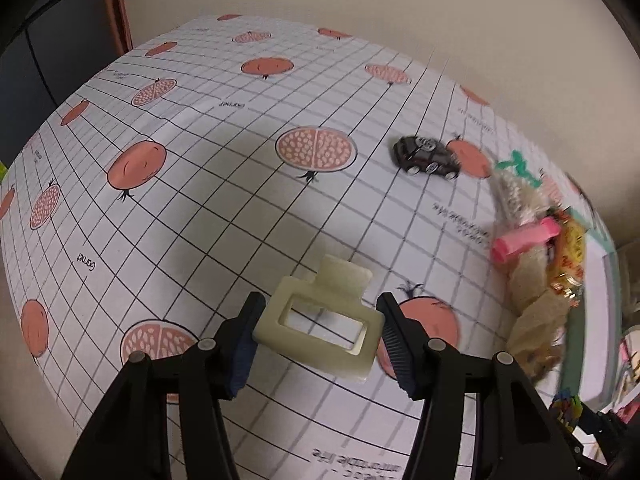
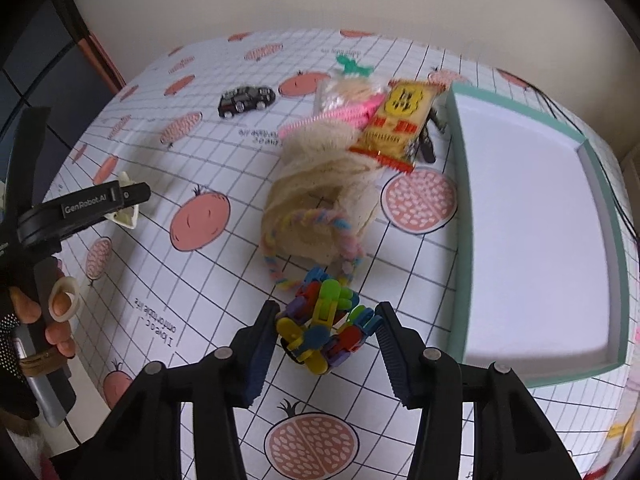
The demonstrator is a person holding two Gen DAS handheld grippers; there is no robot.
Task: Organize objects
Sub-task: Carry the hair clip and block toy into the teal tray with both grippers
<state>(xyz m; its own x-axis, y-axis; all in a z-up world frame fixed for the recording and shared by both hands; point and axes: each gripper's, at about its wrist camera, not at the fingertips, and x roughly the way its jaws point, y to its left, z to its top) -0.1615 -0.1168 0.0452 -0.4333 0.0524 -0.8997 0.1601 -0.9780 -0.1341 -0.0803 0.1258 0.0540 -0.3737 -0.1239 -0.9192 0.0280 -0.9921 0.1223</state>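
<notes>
In the left wrist view, the left gripper (image 1: 320, 336) has its two black fingers spread wide on either side of a cream-coloured rectangular plastic hair claw clip (image 1: 324, 324). The clip lies on the white grid-patterned tablecloth printed with pink pomegranates (image 1: 192, 208). Each pad sits just beside an end of the clip, and whether either one touches it cannot be told. Farther off, a small black toy car (image 1: 428, 156) rests on the cloth. At the right edge a blurred heap shows a pink comb (image 1: 524, 240), a beige knitted pouch (image 1: 532, 304) and a yellow snack packet (image 1: 570, 248), with the teal-rimmed white tray (image 1: 576, 344) beside them.

In the right wrist view, the right gripper (image 2: 326, 332) is likewise open, its fingers bracketing a multicoloured plastic interlocking-piece toy (image 2: 324, 328) that sits on the cloth; the pads stand close to it without clamping. Just beyond the toy lies the knitted pouch (image 2: 320, 200) with its pastel braided cord (image 2: 308, 220). The comb (image 2: 340, 114) and the snack packet (image 2: 396, 128) overlap its far end. The toy car (image 2: 246, 100) stands apart at the upper left. The tray (image 2: 462, 240) lies to the right, its white floor bare. At the left, the other gripper (image 2: 100, 202) reaches over the clip (image 2: 128, 212), held by a hand (image 2: 48, 312).
</notes>
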